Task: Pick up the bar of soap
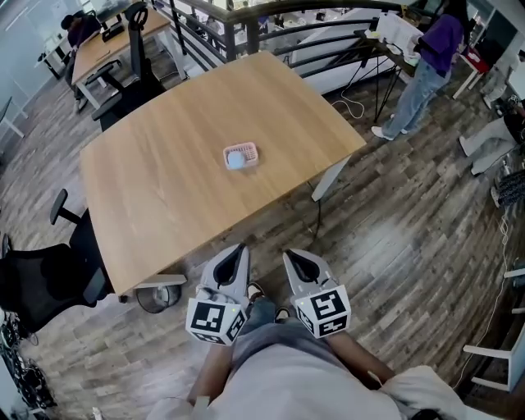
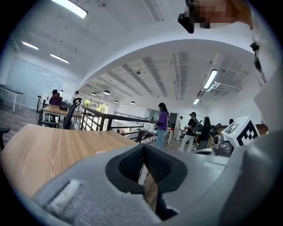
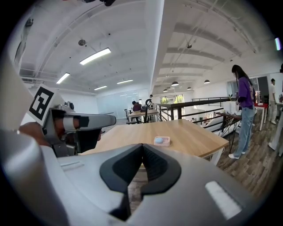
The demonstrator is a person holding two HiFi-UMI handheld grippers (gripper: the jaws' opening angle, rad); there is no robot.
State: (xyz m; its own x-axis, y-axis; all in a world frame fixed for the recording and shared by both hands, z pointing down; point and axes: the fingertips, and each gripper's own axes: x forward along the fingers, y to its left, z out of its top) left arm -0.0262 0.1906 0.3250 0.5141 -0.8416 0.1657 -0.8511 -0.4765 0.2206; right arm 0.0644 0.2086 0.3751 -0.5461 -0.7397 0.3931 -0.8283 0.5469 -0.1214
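Plank flooring runs under the person's feet. Close to the body, both tools hang short of the table. The left gripper [image 1: 239, 251] and the right gripper [image 1: 292, 257] each have their jaws pressed together with nothing between them. That is the first likely trouble: a tool carried forward with its jaws closed would only prod the target, and the small tray looks light enough to skid across the smooth top if nudged. The soap also looks rounded and probably slick, so a pinch placed off its middle could make it pop out. The tray's low walls could also block the jaws from getting down around the soap. Beyond the tool tips comes the near edge of the wooden table [image 1: 164, 213]. Well past that edge, about the middle of the top, sits the pink tray [image 1: 249, 149] with the pale blue bar of soap [image 1: 235, 160] lying in it. The soap is therefore well apart from both tools, straight ahead and closer to the left one's line. Farther off stand a railing [image 1: 246, 25] and a person in purple [image 1: 432, 53], clear of the reach.
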